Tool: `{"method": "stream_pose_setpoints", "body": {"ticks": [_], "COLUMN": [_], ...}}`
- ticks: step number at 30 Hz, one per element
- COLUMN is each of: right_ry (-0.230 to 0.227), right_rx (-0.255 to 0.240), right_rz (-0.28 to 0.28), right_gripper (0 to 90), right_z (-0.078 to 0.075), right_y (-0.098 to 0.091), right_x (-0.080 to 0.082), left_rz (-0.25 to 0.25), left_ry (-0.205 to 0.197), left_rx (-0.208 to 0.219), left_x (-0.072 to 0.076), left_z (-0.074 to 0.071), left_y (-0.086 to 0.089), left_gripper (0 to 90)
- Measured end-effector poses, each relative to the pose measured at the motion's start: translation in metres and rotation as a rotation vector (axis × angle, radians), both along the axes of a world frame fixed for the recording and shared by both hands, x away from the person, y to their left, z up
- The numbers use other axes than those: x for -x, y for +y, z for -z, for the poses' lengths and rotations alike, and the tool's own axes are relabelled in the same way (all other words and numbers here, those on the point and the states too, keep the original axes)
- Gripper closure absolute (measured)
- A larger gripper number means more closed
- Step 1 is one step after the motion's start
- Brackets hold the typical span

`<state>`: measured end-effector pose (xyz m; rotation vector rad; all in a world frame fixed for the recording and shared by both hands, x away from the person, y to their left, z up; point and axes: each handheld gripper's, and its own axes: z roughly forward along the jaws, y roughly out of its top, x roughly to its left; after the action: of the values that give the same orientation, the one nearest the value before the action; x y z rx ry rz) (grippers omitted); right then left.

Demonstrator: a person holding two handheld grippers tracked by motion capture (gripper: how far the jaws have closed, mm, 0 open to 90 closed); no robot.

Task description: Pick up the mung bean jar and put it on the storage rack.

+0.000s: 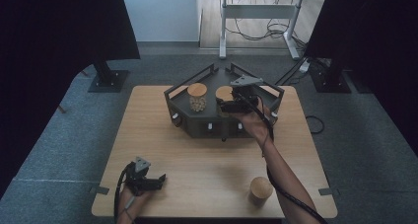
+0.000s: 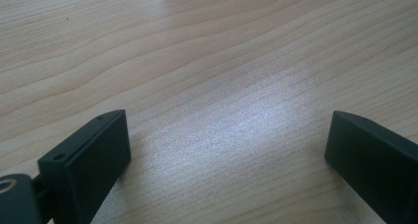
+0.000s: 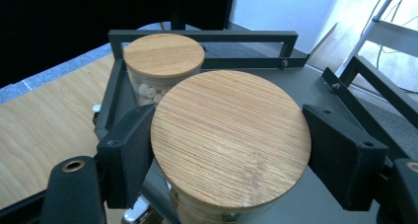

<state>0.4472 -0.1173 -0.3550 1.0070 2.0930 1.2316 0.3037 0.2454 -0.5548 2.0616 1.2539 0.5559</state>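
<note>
From above, the right gripper (image 1: pixel 230 104) reached over the dark tray (image 1: pixel 177 93) at the far side of the counter (image 1: pixel 197 165), beside a jar (image 1: pixel 197 96) with a wooden lid. Its own view showed more: both jaws pressed on the wooden lid (image 3: pixel 230 135) of a second jar, grasping it, the first jar just behind. The left gripper (image 1: pixel 156 179) rested at the counter's near left, jaws spread wide over bare wood. Another wooden-lidded jar (image 1: pixel 260 189) stood near right.

High view dim, corners black; glare patch on the table (image 2: pixel 236 120) at centre of left gripper view; near jaws soft.
</note>
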Motion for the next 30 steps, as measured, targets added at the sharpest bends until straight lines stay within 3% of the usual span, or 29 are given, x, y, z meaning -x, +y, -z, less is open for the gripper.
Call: {"method": "stream_pose_setpoints", "body": {"ticks": [15, 30], "right_ry": [0.008, 0.020], "right_rx": [-0.006, 0.012], "right_rz": [0.076, 0.113], "right_gripper": [23.5, 23.5], "right_z": [0.005, 0.012], "right_y": [0.004, 0.015], "right_x": [-0.012, -0.021], "left_rz": [0.000, 0.000], "left_ry": [0.000, -0.001], "left_rx": [0.000, -0.001], "left_x": [0.000, 0.000], "left_z": [0.000, 0.000], "left_y": [0.000, 0.000], "left_gripper": [3.2, 3.2]}}
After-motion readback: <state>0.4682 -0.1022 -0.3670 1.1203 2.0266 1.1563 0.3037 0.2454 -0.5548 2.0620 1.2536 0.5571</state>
